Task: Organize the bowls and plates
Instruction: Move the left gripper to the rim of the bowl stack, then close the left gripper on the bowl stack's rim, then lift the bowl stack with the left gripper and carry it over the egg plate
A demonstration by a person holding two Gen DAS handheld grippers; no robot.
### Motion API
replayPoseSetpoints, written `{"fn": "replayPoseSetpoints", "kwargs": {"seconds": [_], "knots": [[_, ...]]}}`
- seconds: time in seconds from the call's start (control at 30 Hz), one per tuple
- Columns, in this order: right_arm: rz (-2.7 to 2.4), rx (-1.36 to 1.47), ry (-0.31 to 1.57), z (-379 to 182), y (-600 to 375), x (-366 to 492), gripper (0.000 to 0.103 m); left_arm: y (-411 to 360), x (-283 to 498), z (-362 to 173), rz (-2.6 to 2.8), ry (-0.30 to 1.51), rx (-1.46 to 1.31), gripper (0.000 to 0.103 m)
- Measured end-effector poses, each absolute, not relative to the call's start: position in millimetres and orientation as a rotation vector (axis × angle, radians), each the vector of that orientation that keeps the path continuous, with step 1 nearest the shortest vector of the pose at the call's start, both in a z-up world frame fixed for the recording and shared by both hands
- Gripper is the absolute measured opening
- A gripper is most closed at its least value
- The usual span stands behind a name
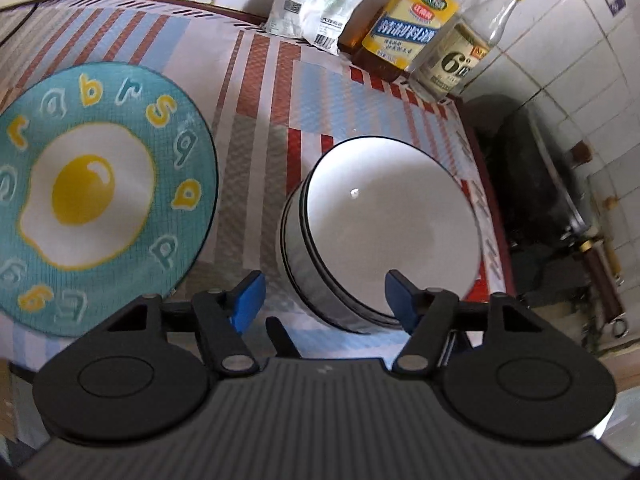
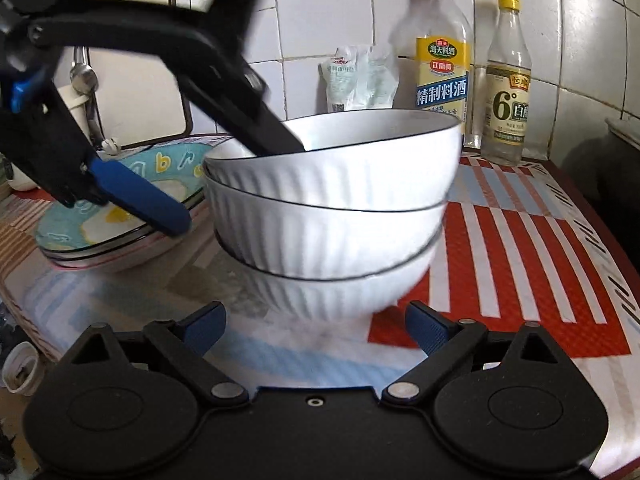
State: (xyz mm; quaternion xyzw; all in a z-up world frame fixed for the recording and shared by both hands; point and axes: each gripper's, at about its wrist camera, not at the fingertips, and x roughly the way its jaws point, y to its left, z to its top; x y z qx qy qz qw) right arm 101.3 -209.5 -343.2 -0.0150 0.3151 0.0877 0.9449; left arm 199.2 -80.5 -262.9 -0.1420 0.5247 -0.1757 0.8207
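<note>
Three white ribbed bowls (image 2: 332, 200) with dark rims stand nested in a stack on the striped mat; from above the top bowl (image 1: 400, 216) looks empty. Left of them is a stack of plates (image 2: 100, 248), topped by a teal plate (image 1: 92, 196) with a fried-egg picture. My left gripper (image 1: 324, 300) is open and straddles the top bowl's near rim. In the right wrist view the left gripper (image 2: 240, 184) has one finger inside the bowl and the other outside, over the plates. My right gripper (image 2: 316, 328) is open and empty, low in front of the bottom bowl.
Against the tiled wall behind stand a yellow-labelled bottle (image 2: 442, 64), a clear vinegar bottle (image 2: 506, 92) and a white bag (image 2: 356, 80). The striped mat (image 2: 520, 264) ends at the counter's right edge, beyond which lies a dark stove area (image 1: 532, 184). A small white cup (image 2: 20, 368) sits low left.
</note>
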Motion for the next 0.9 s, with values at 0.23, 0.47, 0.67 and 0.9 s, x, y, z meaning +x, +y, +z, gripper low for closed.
{"fn": "replayPoseSetpoints", "kwargs": {"seconds": [0.23,0.47,0.67,0.9], "knots": [[0.134,-0.022,0.615,-340.9,-206.6,110.6,0.098,-77.9,217.1,-272.4,-0.403,1.142,-0.291,0.043],[0.115,-0.056,0.593,-342.8,-205.6,116.9,0.099,-81.0,229.0,-284.4,-0.393,1.149,-0.302,0.041],[0.097,-0.033,0.61,-342.1,-204.3,121.1,0.1,-82.9,227.6,-284.1,-0.42,1.122,-0.256,0.04],[0.088,-0.011,0.664,-336.3,-206.9,130.7,0.1,-89.7,222.8,-280.1,-0.426,1.099,-0.196,0.04]]}}
